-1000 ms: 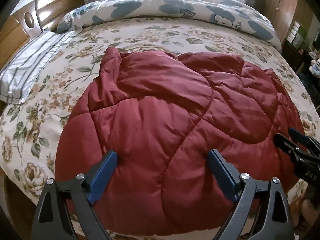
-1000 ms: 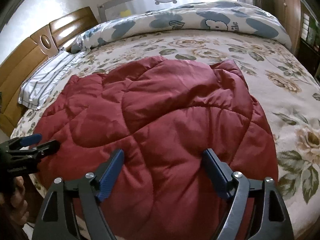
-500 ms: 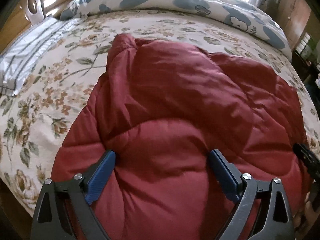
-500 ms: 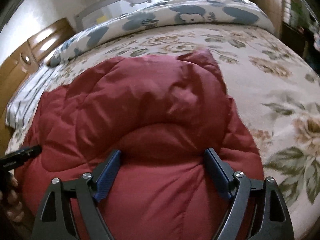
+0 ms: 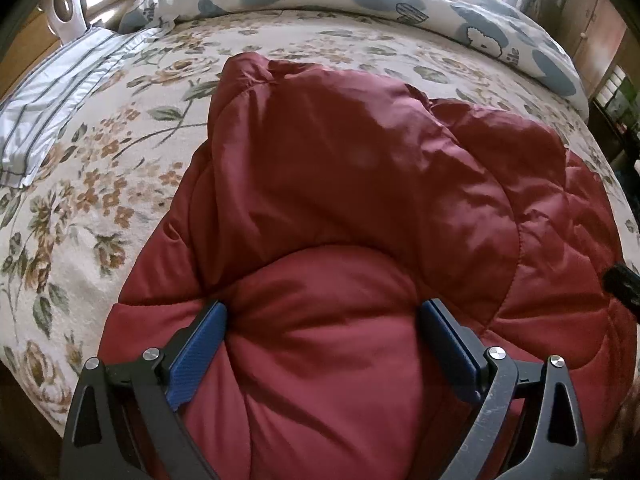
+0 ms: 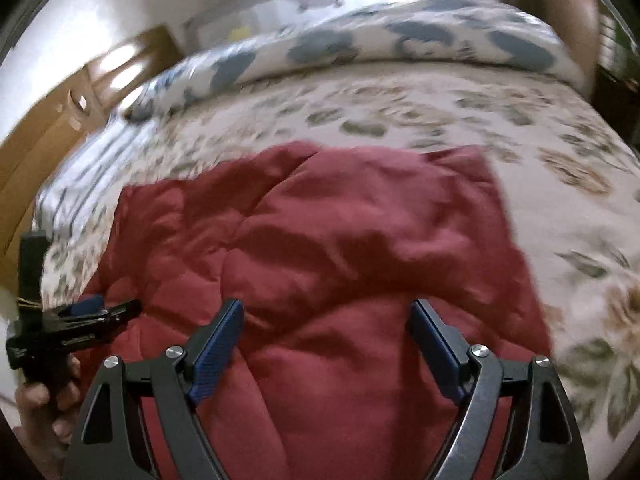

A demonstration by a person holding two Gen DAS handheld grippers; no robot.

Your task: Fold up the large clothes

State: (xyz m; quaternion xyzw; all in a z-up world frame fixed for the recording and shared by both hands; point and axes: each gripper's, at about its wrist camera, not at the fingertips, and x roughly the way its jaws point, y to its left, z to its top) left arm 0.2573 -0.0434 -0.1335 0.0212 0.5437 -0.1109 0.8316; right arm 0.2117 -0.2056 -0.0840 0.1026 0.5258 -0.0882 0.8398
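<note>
The quilted red garment [image 5: 360, 208] is a large, puffy, dark-red padded piece with a satin sheen and curved stitched seams that divide it into soft bulging panels. It lies folded over on itself on the bed [image 5: 100, 184], near the front edge, on a cream bedspread printed with roses and green leaves. In the left wrist view its far left corner stands up in a rumpled peak, and a raised fold runs across the middle above a rounded bulge of fabric close to the camera. In the right wrist view, which is blurred, its far edge runs roughly straight across the bedspread.

The left tool [image 5: 324, 344] has its blue-padded jaws spread wide, with the bulge of red fabric swelling up between them; the pads sit against the sides of that bulge, but I cannot tell whether they press on it. The right tool [image 6: 326, 336] also stands wide apart over the red fabric, its pads gripping nothing.

In the right wrist view a hand [image 6: 44, 396] holds the left tool at the left edge of the garment.

Along the far side of the bed lies a rolled white duvet with blue patches [image 5: 400, 4], and at the left a striped pillow [image 5: 60, 80] beside a wooden headboard [image 5: 60, 0].
</note>
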